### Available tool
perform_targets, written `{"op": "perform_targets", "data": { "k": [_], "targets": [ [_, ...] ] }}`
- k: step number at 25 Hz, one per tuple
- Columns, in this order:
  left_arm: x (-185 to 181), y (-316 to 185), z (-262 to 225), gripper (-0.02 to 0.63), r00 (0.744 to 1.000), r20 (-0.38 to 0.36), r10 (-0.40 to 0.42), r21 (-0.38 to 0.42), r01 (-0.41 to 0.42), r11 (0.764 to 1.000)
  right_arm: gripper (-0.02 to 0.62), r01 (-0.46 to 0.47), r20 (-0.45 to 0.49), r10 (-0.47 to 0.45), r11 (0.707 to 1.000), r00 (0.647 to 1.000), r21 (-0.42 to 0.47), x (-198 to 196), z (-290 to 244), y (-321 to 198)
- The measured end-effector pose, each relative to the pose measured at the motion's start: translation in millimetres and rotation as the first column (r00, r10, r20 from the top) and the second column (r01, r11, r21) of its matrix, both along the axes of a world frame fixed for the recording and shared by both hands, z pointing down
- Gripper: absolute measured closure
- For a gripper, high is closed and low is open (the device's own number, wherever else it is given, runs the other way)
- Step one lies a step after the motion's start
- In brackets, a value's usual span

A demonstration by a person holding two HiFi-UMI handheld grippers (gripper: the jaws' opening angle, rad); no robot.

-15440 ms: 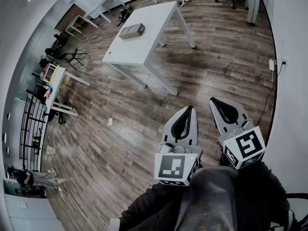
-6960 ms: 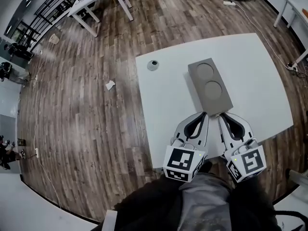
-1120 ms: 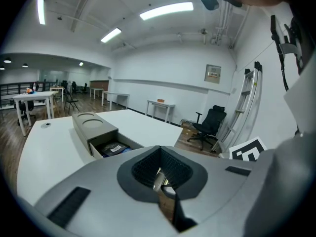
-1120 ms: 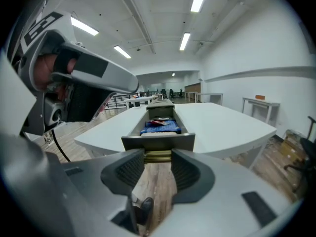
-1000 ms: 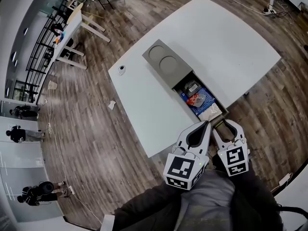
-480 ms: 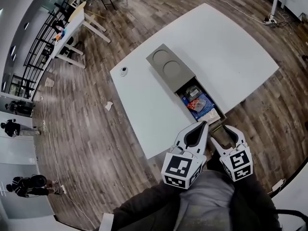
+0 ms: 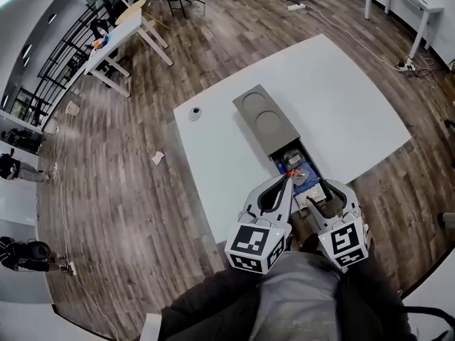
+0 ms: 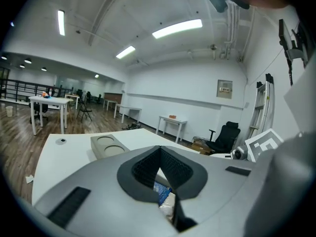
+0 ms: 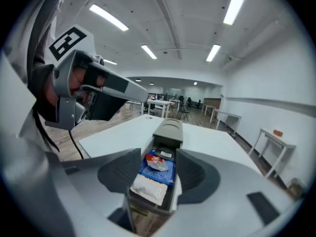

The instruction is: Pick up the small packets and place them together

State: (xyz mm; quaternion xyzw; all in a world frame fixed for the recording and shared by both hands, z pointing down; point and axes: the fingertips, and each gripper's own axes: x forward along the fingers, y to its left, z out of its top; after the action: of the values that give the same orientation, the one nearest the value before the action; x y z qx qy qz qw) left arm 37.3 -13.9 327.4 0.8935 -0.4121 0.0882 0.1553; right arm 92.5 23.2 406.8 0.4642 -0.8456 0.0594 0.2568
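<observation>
A grey box [image 7: 264, 116] lies on the white table [image 7: 341, 98] with its drawer [image 9: 148, 201] pulled out toward me. In the drawer lie a dark packet [image 9: 165, 153], a red packet [image 9: 157, 163], a blue packet [image 9: 155, 175] and a white packet [image 9: 144, 189]. My right gripper [image 9: 158, 157] hovers over the drawer's near end. Its jaws have just been opening and now stand apart, the pads pressing on nothing. My left gripper [image 7: 284, 180] hangs beside it, shut and empty, tips over the drawer. The blue packet [image 8: 162, 194] shows below the left jaws.
A small round object [image 7: 194, 112] sits near the table's far left corner. The table's near edge runs just under both grippers. A scrap of paper [image 7: 157, 158] lies on the wood floor at left. Other tables and chairs stand farther off.
Since seven seconds ago the drawer has slid out of the box. Over the last second both grippers have risen, and the right jaws have spread wider and come off the drawer's front.
</observation>
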Motion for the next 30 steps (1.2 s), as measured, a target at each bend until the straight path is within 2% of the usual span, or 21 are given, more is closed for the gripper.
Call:
{"op": "perform_targets", "data": {
  "k": [3, 8, 13, 19, 20, 21, 22, 24, 30],
  "targets": [
    [-11.4, -10.5, -1.4, 0.603, 1.0, -0.004, -0.028, 0.0, 0.028, 1.0, 0.373, 0.07, -0.081, -0.069, 0.998, 0.994, 0.002, -16.3, 6.1, -10.1],
    [-31.1, -28.7, 11.2, 0.603, 0.998, -0.006, -0.059, -0.036, 0.059, 0.998, 0.373, 0.131, -0.191, -0.141, 0.989, 0.971, -0.062, -32.9, 34.8, -21.5],
    [-39.1, -49.5, 31.0, 0.603, 0.997, -0.013, -0.075, -0.089, 0.073, 0.993, 0.408, 0.181, -0.308, -0.216, 0.974, 0.926, -0.139, -35.6, 62.9, -36.1],
    [-44.4, -67.6, 48.8, 0.603, 0.997, -0.019, -0.081, -0.141, 0.078, 0.987, 0.411, 0.209, -0.386, -0.284, 0.952, 0.878, -0.225, -38.4, 89.0, -40.7],
    [-45.4, -69.8, 51.2, 0.603, 0.996, -0.019, -0.082, -0.149, 0.078, 0.986, 0.437, 0.201, -0.407, -0.279, 0.954, 0.87, -0.224, -37.6, 90.2, -43.0],
    [-46.4, -71.7, 53.6, 0.603, 0.996, -0.019, -0.083, -0.155, 0.079, 0.985, 0.517, 0.191, -0.427, -0.27, 0.957, 0.863, -0.219, -36.2, 90.6, -46.0],
    [-47.3, -73.4, 56.1, 0.603, 0.996, -0.019, -0.085, -0.161, 0.08, 0.984, 0.557, 0.183, -0.44, -0.263, 0.959, 0.859, -0.215, -34.8, 90.6, -48.8],
    [-48.8, -76.3, 60.2, 0.603, 0.996, -0.019, -0.088, -0.169, 0.083, 0.982, 0.58, 0.175, -0.441, -0.254, 0.961, 0.861, -0.213, -33.9, 89.9, -52.6],
    [-45.2, -74.5, 56.7, 0.603, 0.996, -0.009, -0.091, -0.157, 0.088, 0.984, 0.587, 0.197, -0.412, -0.25, 0.966, 0.876, -0.169, -35.1, 73.5, -48.9]
  ]
}}
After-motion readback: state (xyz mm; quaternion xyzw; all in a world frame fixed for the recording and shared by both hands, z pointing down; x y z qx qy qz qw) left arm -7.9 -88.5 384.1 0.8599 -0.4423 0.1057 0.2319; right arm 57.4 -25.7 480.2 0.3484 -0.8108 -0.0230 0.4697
